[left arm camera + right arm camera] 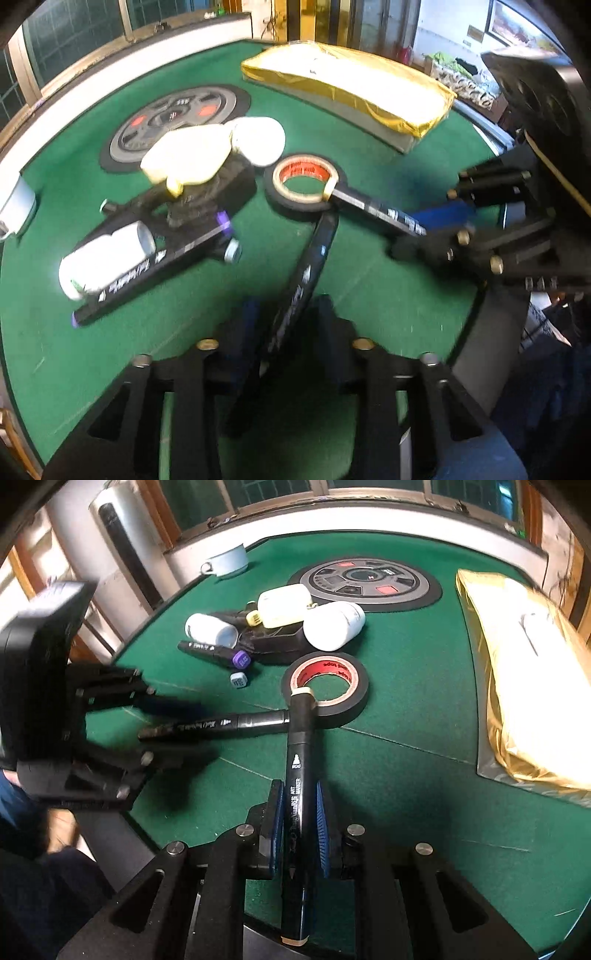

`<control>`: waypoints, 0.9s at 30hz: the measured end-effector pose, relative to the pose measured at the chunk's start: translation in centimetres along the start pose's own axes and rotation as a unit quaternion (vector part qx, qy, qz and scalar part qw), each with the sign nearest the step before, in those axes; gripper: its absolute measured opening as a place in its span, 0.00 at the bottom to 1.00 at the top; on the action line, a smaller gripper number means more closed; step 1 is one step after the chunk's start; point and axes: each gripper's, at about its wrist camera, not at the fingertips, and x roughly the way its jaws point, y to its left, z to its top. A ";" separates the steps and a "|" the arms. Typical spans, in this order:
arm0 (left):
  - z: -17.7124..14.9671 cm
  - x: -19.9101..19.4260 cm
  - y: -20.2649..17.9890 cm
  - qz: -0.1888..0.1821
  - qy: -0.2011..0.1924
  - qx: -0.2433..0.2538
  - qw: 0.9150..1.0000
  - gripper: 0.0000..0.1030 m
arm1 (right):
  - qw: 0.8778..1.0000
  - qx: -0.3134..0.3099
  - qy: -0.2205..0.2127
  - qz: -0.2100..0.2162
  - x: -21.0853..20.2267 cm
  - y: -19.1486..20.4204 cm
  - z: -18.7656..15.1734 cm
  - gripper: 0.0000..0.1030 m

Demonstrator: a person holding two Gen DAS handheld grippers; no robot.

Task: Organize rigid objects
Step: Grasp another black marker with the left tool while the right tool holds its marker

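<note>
My left gripper [290, 308] is shut on a black art marker [306, 273] that points toward a black tape roll [304, 182]. My right gripper [299, 794] is shut on a second black marker [297, 775] whose cream cap rests on the tape roll [325, 688]. In the right wrist view the left gripper [177, 723] holds its marker [221, 723] level, its tip touching my marker. A purple-capped marker [218, 653], two white bottles [212, 629] [334, 626], a cream case [284, 603] and a black case [273, 640] lie in a pile beyond.
A green felt table [406, 738] carries a round grey dial panel [364, 581], a gold foil package [532, 679] at right, a pale blue cup [227, 563] at the far left edge and a loose grey cap [239, 681].
</note>
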 end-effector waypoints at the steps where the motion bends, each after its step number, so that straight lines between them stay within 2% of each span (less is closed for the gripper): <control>1: 0.1 0.1 0.0 -0.001 -0.004 -0.004 1.000 0.23 | 1.000 -0.003 -0.001 -0.005 0.0 0.1 -0.2 0.14; 3: 0.1 0.2 -0.1 0.002 -0.010 -0.003 1.000 0.21 | 1.000 -0.003 -0.006 -0.013 -0.3 0.2 -0.5 0.14; 5: -0.2 -0.1 0.2 -0.018 -0.020 -0.024 0.999 0.19 | 1.000 0.007 -0.019 -0.016 -0.9 -0.1 -0.8 0.14; 7: -0.4 -0.6 1.0 -0.051 -0.034 -0.056 0.997 0.13 | 0.999 0.030 -0.036 0.002 -1.7 -0.8 -0.8 0.14; 9: -0.5 -1.4 1.8 -0.070 -0.060 -0.083 0.992 0.12 | 0.997 0.047 -0.054 0.024 -2.4 -1.5 -0.9 0.14; 12: -0.3 -2.2 2.8 -0.078 -0.086 -0.114 0.987 0.12 | 0.994 0.072 -0.071 0.050 -2.6 -1.9 -0.9 0.14; 15: -0.1 -2.2 3.4 -0.075 -0.093 -0.128 0.985 0.12 | 0.991 0.085 -0.078 0.066 -2.3 -2.0 -0.7 0.14; 27: 1.6 -2.5 2.9 -0.100 -0.118 -0.154 0.976 0.12 | 0.984 0.121 -0.096 0.091 -2.3 -3.2 -0.6 0.14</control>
